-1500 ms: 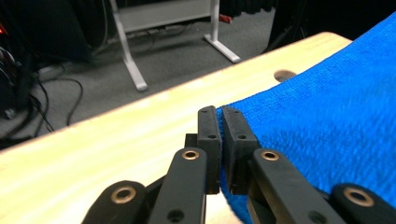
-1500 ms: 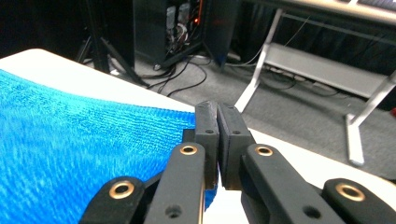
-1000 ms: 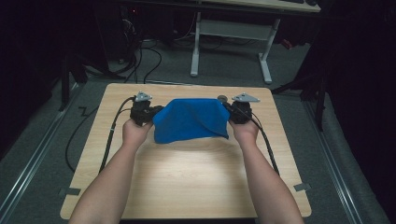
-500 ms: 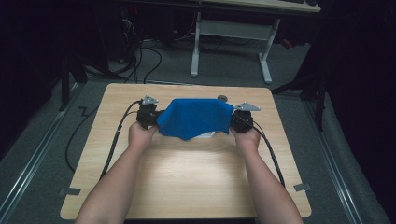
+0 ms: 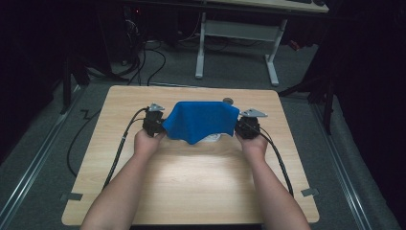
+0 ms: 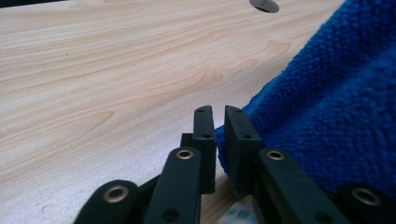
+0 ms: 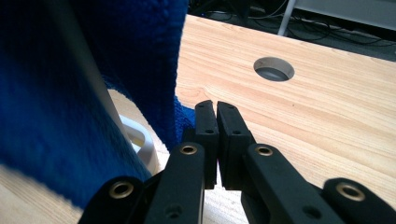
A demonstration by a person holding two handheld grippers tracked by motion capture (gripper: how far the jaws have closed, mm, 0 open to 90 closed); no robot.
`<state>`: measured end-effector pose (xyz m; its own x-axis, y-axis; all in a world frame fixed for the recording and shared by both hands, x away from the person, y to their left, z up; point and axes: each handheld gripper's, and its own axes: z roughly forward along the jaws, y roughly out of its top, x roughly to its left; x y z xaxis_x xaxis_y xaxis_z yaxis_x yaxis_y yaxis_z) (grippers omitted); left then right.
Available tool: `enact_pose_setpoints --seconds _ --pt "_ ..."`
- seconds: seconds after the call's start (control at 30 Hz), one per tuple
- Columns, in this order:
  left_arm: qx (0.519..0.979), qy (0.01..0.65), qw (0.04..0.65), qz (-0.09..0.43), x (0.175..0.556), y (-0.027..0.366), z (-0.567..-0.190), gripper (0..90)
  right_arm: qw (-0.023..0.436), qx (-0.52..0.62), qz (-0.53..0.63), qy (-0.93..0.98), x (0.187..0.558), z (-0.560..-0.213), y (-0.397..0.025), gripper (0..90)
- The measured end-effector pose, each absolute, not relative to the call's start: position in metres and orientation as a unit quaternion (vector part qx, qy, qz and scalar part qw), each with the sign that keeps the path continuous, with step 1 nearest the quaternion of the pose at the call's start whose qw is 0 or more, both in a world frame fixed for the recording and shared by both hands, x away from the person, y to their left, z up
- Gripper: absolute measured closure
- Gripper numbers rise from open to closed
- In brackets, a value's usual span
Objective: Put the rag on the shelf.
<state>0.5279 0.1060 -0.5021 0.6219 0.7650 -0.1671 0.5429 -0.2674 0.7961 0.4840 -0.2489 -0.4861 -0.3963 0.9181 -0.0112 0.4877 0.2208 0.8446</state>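
Observation:
A blue towel [image 5: 200, 120] hangs stretched between my two grippers above the wooden table [image 5: 191, 177]. My left gripper [image 5: 154, 123] is shut on the towel's left corner; in the left gripper view the blue cloth [image 6: 327, 116] is pinched between the jaws [image 6: 219, 135]. My right gripper [image 5: 247, 126] is shut on the right corner, and the towel [image 7: 70, 93] drapes to the left of its closed jaws [image 7: 216, 135]. Beneath the towel sits a white object [image 5: 213, 138], seen as a white rim [image 7: 140, 140] in the right gripper view; most of it is hidden.
A round cable hole [image 5: 228, 101] lies in the table near its far edge, also seen as the hole [image 7: 273, 68] in the right gripper view. Black cables [image 5: 119, 148] trail from each gripper over the table. A desk frame [image 5: 237, 43] stands on the floor beyond.
Both grippers have pulled the towel toward the person's side of the table and held it spread. The towel's lower edge now hangs in a point over the white object.

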Motion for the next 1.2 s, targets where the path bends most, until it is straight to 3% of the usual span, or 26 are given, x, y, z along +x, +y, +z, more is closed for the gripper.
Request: enact_pose_setpoints --seconds 0.2,0.3,0.47,0.67,1.1,1.2 --pt "0.792 0.415 0.43 0.12 0.526 0.105 -0.508 86.5 0.264 0.488 0.393 0.733 0.48 -0.492 -0.252 88.4" --pt "0.79 0.421 0.428 0.125 0.525 0.105 -0.507 78.9 0.262 0.489 0.393 0.733 0.478 -0.492 -0.253 87.5" --pt "0.779 0.435 0.427 0.144 0.52 0.116 -0.5 65.5 0.275 0.491 0.408 0.719 0.475 -0.477 -0.259 74.3" --pt "0.764 0.441 0.436 0.176 0.508 0.132 -0.492 55.8 0.285 0.504 0.405 0.708 0.475 -0.472 -0.27 62.8" --pt "0.754 0.442 0.441 0.205 0.483 0.152 -0.476 47.3 0.325 0.495 0.406 0.696 0.455 -0.458 -0.286 59.5" --pt "0.746 0.45 0.447 0.202 0.474 0.16 -0.477 44.8 0.324 0.493 0.393 0.705 0.446 -0.458 -0.287 55.3"
